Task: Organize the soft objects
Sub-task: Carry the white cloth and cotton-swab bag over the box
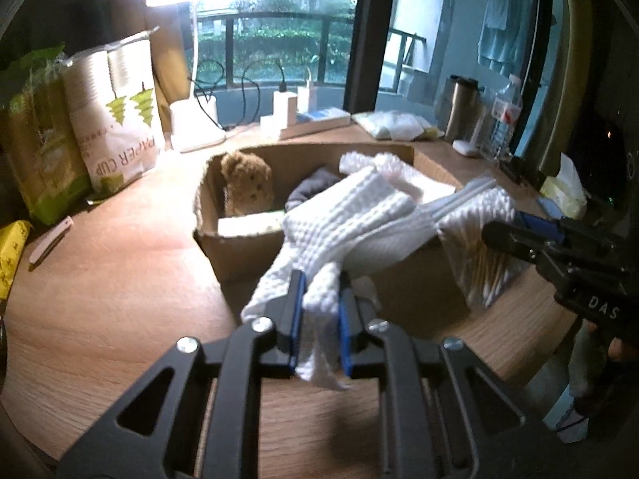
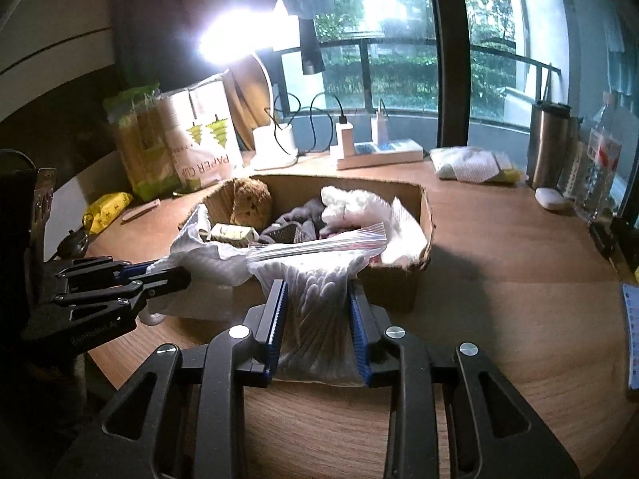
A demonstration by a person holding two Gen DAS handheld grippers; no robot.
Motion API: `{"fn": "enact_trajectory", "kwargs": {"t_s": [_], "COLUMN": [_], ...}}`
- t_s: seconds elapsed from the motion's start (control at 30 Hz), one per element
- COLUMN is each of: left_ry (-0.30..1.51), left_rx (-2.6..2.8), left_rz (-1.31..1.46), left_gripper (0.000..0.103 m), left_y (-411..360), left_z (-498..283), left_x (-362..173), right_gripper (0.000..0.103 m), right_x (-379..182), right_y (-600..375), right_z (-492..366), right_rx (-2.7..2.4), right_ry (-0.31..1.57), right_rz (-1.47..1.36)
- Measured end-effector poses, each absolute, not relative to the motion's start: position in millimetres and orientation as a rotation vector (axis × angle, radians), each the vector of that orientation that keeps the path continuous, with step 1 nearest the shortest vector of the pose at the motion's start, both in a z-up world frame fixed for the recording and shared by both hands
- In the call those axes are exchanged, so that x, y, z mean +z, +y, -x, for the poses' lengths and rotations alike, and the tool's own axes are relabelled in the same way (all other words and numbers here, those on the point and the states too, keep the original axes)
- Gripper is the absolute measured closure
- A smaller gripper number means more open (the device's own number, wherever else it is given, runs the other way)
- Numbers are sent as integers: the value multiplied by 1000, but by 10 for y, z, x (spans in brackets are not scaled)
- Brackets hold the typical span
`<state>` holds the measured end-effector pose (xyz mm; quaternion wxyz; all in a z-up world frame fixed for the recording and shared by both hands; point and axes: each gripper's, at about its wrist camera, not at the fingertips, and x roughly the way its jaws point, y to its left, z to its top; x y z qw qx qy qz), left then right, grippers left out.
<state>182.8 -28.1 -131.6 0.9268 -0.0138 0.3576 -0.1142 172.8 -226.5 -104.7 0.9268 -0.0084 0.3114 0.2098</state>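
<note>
A cardboard box [image 1: 239,251] [image 2: 399,287] stands on the wooden desk. It holds a brown teddy bear [image 1: 247,183] [image 2: 251,199], a grey cloth [image 2: 295,219] and white soft items [image 2: 359,203]. My left gripper [image 1: 319,299] [image 2: 167,275] is shut on a white textured cloth [image 1: 343,215] held over the box's near edge. My right gripper [image 2: 317,311] [image 1: 491,233] is shut on a clear zip bag of cotton swabs [image 2: 319,299] [image 1: 483,263] at the box's front wall.
Paper cup packs [image 1: 116,115] [image 2: 199,135] and a lit desk lamp [image 2: 275,147] stand at the back left. A power strip [image 2: 379,151], a packet of white pads [image 2: 475,165], a steel tumbler [image 2: 547,143] and a water bottle [image 2: 599,171] line the back and right.
</note>
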Motion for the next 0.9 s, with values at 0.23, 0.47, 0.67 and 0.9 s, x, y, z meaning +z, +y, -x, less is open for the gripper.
{"fn": "enact_trajectory", "kwargs": {"t_s": [0.23, 0.47, 0.67, 0.9], "left_ry": [688, 663, 640, 619], "left_rx": [-230, -218, -204, -207], "left_rz": [34, 21, 18, 9], "left_gripper": [88, 88, 88, 88], "left_y": [-250, -254, -229, -291], "left_z": [-1831, -1902, -2013, -2190], "left_x": [-1120, -982, -870, -804], "right_gripper": [71, 71, 71, 71], "right_x": [-895, -826, -785, -737], "right_y": [-2319, -2462, -2526, -2581], "right_z": [-1757, -1839, -1942, -2070], "right_rx": [420, 399, 390, 390], "right_ry": [601, 576, 561, 540], "right_rz": [12, -13, -35, -59]}}
